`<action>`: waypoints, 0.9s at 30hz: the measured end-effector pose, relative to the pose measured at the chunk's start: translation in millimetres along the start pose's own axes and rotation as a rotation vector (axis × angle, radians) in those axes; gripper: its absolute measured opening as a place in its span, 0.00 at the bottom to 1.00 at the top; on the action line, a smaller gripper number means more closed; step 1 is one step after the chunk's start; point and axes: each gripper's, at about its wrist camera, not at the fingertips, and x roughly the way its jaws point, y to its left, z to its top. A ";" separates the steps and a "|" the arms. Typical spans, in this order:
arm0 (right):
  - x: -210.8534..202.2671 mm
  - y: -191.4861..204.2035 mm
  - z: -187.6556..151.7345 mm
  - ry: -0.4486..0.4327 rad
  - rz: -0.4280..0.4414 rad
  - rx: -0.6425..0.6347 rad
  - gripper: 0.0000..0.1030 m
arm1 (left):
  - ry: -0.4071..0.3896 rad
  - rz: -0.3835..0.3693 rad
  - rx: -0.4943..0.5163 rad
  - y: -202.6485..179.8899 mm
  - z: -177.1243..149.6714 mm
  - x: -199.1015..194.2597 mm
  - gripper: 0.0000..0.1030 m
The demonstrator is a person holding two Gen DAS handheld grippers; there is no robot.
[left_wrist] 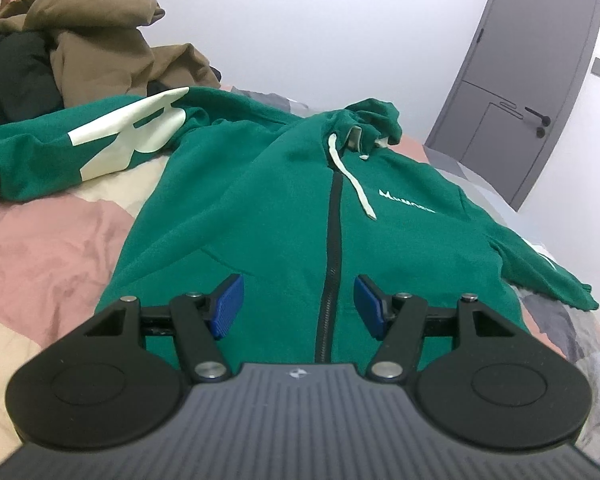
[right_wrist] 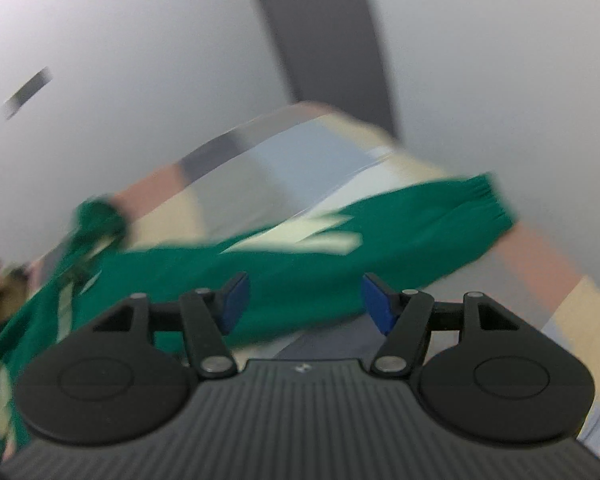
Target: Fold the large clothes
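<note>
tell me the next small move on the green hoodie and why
Probably bring the right gripper down onto the outstretched sleeve to fold it inward: the green hoodie lies flat, zipped, sleeves spread, and both grippers are open and empty.

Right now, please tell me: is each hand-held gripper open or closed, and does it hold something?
Left hand-held gripper: open, holding nothing, above the green hoodie.
Right hand-held gripper: open, holding nothing.

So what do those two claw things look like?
Both match. The left claw and right claw each have two blue ribbed pads on black hinged arms with silver pins, two round black discs, and a grey ridged body bearing a small logo.
</note>
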 end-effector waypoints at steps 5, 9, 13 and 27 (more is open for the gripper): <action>-35.6 71.6 -54.9 0.104 0.135 -0.072 0.62 | -0.010 -0.018 0.001 2.4 -1.9 -8.9 0.65; -51.2 117.9 -91.6 0.190 0.212 -0.079 0.62 | -0.023 -0.030 -0.019 7.2 0.4 -13.7 0.65; -79.1 156.3 -118.1 0.206 0.268 -0.090 0.62 | -0.031 -0.039 -0.041 11.9 3.3 -16.0 0.65; -56.8 147.8 -206.3 0.268 0.104 -0.146 0.79 | -0.020 -0.047 -0.055 23.2 2.5 -20.8 0.65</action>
